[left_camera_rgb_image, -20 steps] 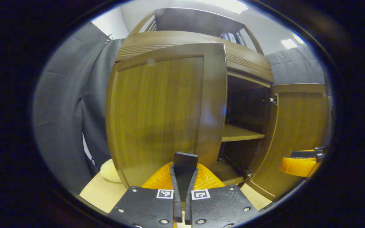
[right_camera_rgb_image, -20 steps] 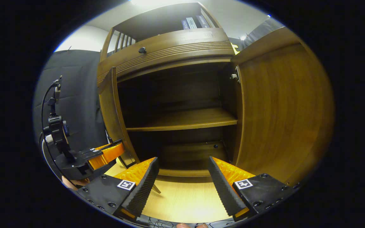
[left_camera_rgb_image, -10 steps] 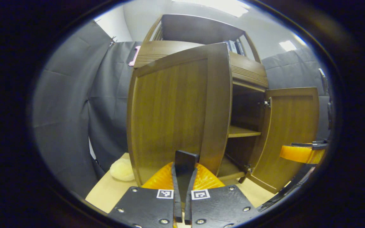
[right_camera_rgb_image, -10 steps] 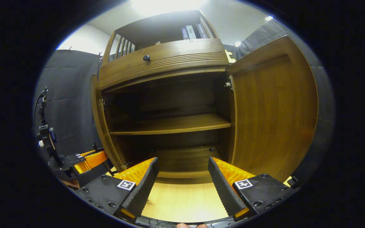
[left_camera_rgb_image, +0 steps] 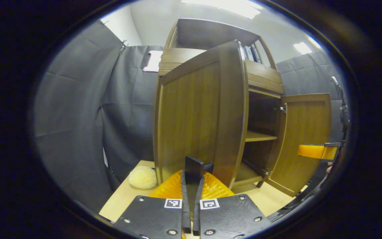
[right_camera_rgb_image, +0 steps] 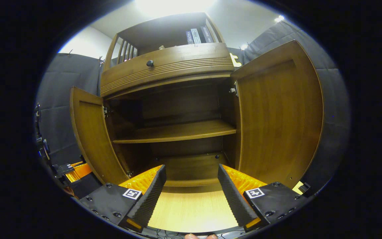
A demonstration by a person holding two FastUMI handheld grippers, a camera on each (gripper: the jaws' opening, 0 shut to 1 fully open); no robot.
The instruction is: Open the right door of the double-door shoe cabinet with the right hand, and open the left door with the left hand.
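Left gripper [left_camera_rgb_image: 191, 186]: fingers pressed together, nothing seen between them, tips just in front of the lower free edge of the brown wooden left door [left_camera_rgb_image: 197, 113] of the double-door shoe cabinet [left_camera_rgb_image: 264, 79] (contact with the door cannot be told). The left door stood swung wide out, its free edge toward the left gripper view's camera. Beside its foot, a pale yellow fluffy ball [left_camera_rgb_image: 142, 177] lay on the light wooden table top [left_camera_rgb_image: 124, 199].

Right gripper [right_camera_rgb_image: 189, 186]: fingers spread well apart, holding nothing, hanging over the light table top [right_camera_rgb_image: 187, 212] in front of the open cabinet [right_camera_rgb_image: 167, 69]. At the lower left of the right gripper view the left gripper [right_camera_rgb_image: 75, 171] showed near the foot of the left door [right_camera_rgb_image: 91, 139].

Farther back: the brown wooden right door [right_camera_rgb_image: 277, 116] stood fully swung out on its hinge. Between the two doors the dark interior lay open, with one wooden shelf [right_camera_rgb_image: 177, 131] across the middle. Above the opening, a ridged drawer front with a small dark round knob [right_camera_rgb_image: 150, 63]; on top, an open rack holding a few upright books [right_camera_rgb_image: 196, 35]. In the left gripper view the right door [left_camera_rgb_image: 305, 139] also stood open, the right gripper [left_camera_rgb_image: 317, 151] in front of it.
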